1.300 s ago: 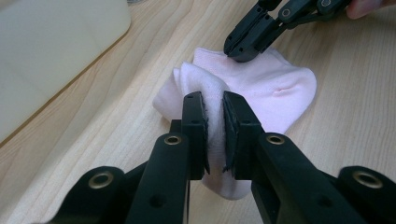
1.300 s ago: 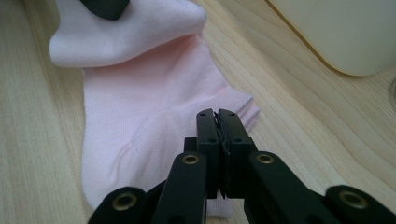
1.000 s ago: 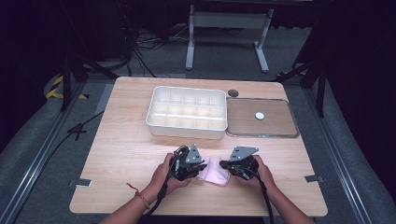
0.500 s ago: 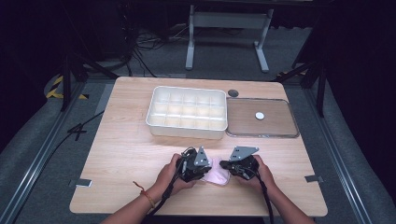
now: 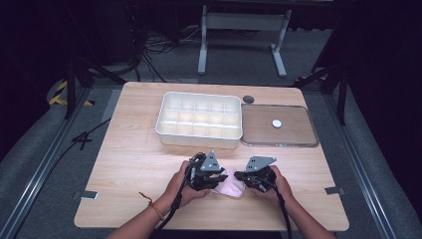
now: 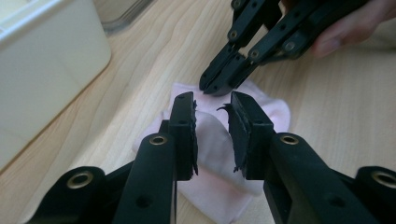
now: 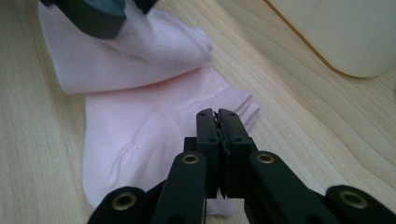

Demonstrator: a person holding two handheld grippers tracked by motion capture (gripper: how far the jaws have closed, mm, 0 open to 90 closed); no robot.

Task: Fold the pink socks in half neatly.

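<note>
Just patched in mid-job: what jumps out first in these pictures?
A pale pink sock lies crumpled at the near middle of the light wooden table, between the two hand-held tongs. The right tongs are shut on the sock's edge; the left tongs have just been opening over it. Behind stands a white divided plastic tray.

Your pale pink sock [image 5: 230, 186], soft knit, folded over on itself, lying flat on the wooden table's near edge, between your two hands

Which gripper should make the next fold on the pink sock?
Left, probably. The left gripper has just been opening, jaws apart over the pink sock with nothing pinched. The right gripper is shut at the sock's edge, seemingly anchoring it.
</note>
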